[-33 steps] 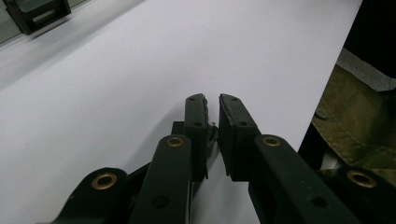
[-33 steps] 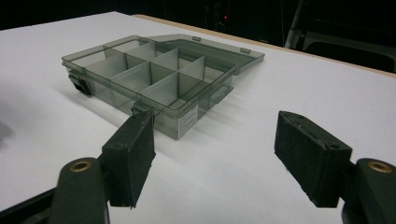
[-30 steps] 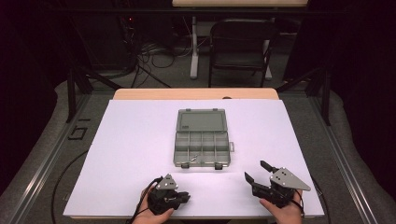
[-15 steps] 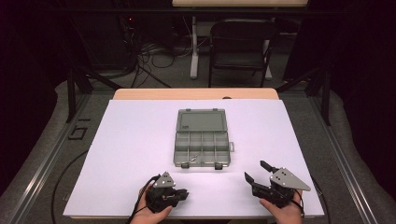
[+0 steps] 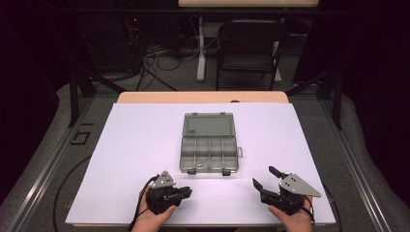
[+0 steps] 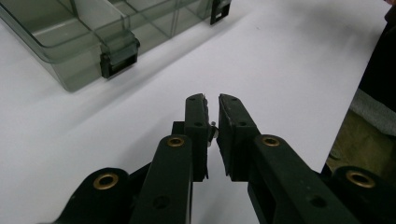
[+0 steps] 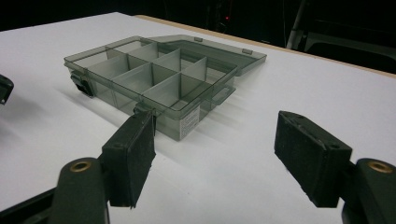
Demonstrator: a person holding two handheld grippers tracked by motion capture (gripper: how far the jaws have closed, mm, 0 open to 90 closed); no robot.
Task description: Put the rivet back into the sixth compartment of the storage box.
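On the white desk (image 5: pixel 145 145), a clear grey compartment box (image 5: pixel 209 143) lies at the middle with its lid folded flat toward the far side, and a small pale piece rests in one near compartment. Near the front edge, left of the box, the left claw (image 5: pixel 186 192) sits low with its jaws almost pressed together, a small metal bit (image 6: pixel 212 125) between them. At the near right, well apart from the box, the right claw (image 5: pixel 265 178) is spread wide and holds nothing.

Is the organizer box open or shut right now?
Open. The box has its lid swung flat onto the table behind it, and the right gripper view looks straight down into the bare dividers.
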